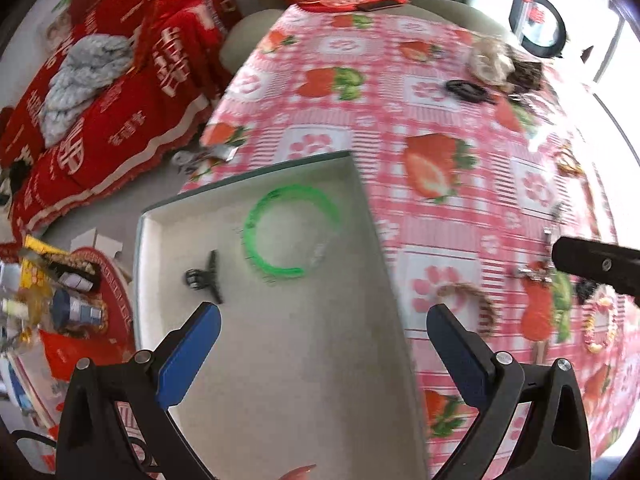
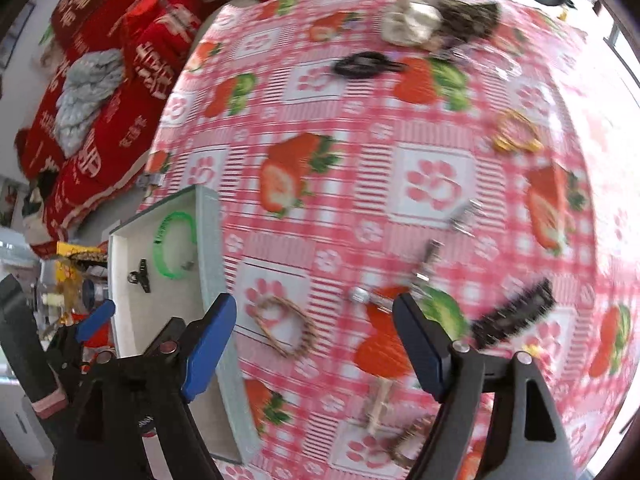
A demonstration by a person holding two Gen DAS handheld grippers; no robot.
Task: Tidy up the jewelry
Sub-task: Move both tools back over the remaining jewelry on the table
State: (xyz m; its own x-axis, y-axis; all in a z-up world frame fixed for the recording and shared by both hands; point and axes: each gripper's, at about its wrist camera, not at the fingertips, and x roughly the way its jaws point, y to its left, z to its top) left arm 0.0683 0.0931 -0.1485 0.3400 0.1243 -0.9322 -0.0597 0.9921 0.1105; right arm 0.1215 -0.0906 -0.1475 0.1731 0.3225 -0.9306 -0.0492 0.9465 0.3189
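A shallow grey tray [image 1: 362,200] sits at the left edge of the strawberry tablecloth [image 1: 380,92]. It holds a green bangle [image 1: 252,248], a small black claw clip [image 1: 206,278] and a small clear piece. My left gripper [image 1: 324,320] is open and empty above the tray. My right gripper [image 2: 316,320] is open and empty above the cloth, right of the tray [image 2: 210,240]. Below it lie a brown braided bracelet [image 2: 286,326], silver clips [image 2: 420,276] and a black comb clip [image 2: 516,314]. The right gripper's finger shows in the left wrist view [image 1: 592,264].
More jewelry lies on the cloth: a black oval clip [image 2: 366,66], gold bangles [image 2: 516,132], a beaded bracelet [image 1: 598,326], scrunchies [image 2: 436,16]. Red boxes [image 1: 120,92] and clutter lie on the floor to the left. A black ring light [image 1: 538,26] stands at the far right.
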